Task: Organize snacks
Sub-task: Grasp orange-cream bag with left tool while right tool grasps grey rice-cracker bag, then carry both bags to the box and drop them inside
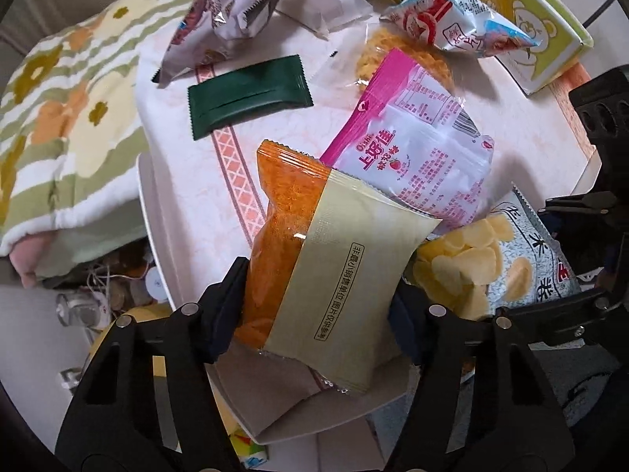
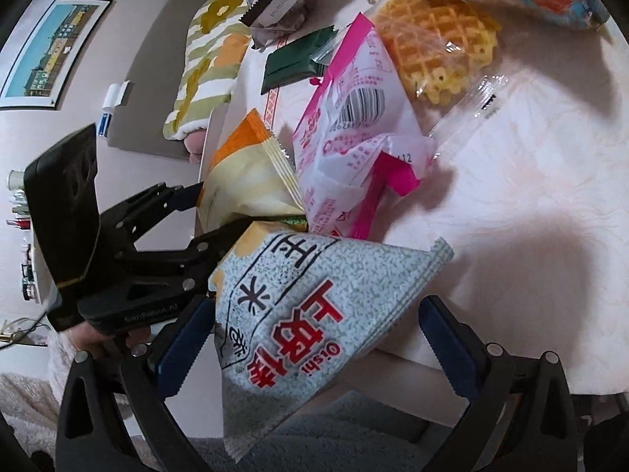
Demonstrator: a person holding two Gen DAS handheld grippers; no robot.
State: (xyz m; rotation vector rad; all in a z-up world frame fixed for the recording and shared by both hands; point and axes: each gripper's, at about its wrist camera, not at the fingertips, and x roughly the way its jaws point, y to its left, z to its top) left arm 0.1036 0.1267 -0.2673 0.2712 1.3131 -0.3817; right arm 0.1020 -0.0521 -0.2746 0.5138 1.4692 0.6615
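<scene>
Left wrist view: left tongs (image 1: 314, 314) pinch an orange-beige packet (image 1: 314, 267); right tongs (image 2: 310, 338) stand spread around a rice-cracker bag (image 2: 298, 322).

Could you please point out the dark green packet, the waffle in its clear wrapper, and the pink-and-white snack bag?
dark green packet (image 1: 247, 96): left wrist view, middle of its face.
waffle (image 2: 440, 51): right wrist view, centre of the grid.
pink-and-white snack bag (image 1: 416, 157): left wrist view, white printed panel.
</scene>
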